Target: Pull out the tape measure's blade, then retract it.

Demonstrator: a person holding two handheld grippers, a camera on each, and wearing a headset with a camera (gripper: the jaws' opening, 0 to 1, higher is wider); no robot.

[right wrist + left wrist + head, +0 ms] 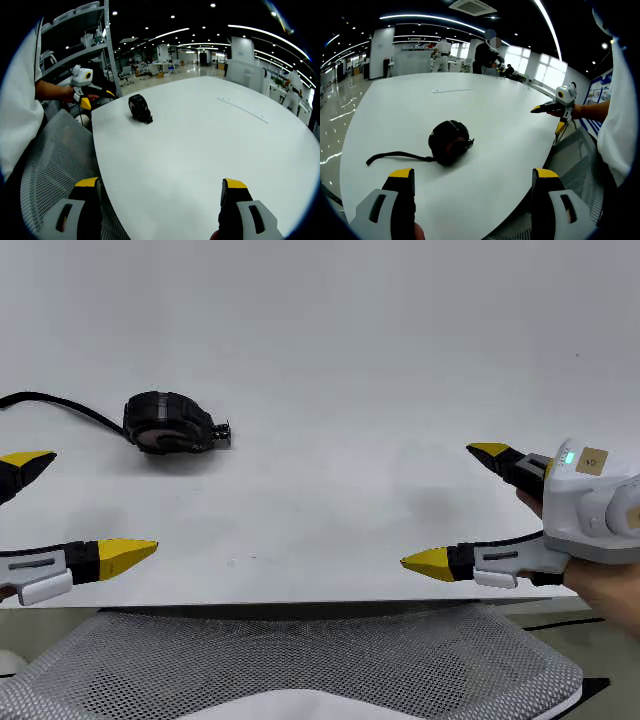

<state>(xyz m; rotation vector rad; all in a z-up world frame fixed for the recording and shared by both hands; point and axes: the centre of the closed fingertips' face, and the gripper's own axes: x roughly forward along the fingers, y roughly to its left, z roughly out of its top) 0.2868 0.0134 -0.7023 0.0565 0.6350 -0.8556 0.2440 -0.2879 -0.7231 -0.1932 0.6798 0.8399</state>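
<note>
While the tape measure [168, 423] lies untouched: step in hand is the first reach, by my reading.
Head view: it sits far left on the table [330, 340], blade tip [224, 430] facing right; left tongs [92, 503] and right tongs [438, 505] gape wide, both empty.
Left gripper view: case near, strap [395, 157] trailing left.
Right gripper view: case well apart.
Next: left tongs pin the case, right tongs pinch the blade tip.

Overhead and opposing sides, toward tape measure [168, 423].

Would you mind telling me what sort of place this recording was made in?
Probably a large open-plan office or lab: a big white table, ceiling strip lights, metal shelving and people working at distant benches.
</note>
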